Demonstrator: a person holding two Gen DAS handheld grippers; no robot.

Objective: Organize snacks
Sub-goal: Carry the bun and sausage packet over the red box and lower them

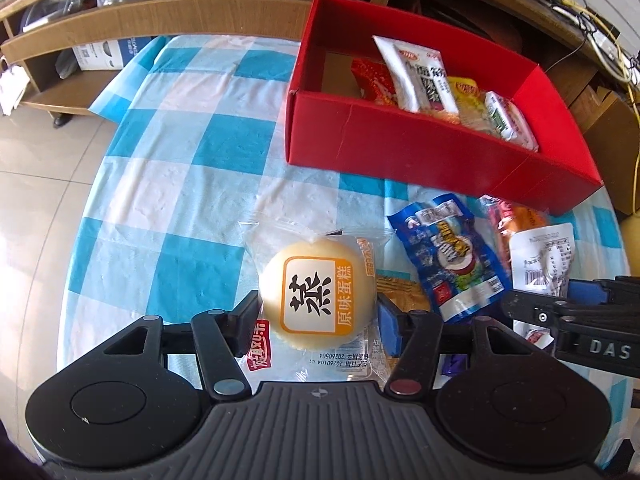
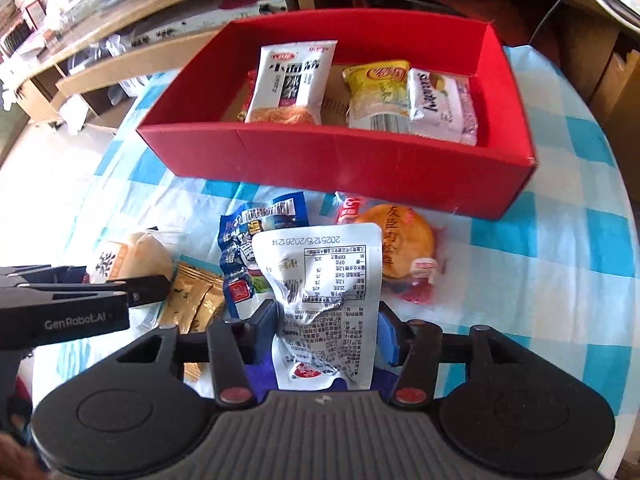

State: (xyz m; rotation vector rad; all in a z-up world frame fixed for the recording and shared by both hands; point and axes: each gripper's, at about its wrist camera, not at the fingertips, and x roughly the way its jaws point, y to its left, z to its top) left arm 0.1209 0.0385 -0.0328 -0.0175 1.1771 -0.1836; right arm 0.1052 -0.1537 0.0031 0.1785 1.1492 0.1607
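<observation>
Left wrist view: left claw [image 1: 318, 320] clamps the steamed cake packet [image 1: 316, 300] on the checked worktop [image 1: 180, 200]. Right claw [image 2: 328, 328] squeezes a white pouch [image 2: 324, 292] just before the red box [image 2: 340, 156] holding snacks.

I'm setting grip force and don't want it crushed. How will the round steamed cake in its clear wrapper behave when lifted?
The steamed cake looks puffy, so it probably squashes easily and weighs little. Its glossy wrapper may slip against the left gripper pads, which already sit against its sides. The loose wrapper ends will likely flop.
</observation>
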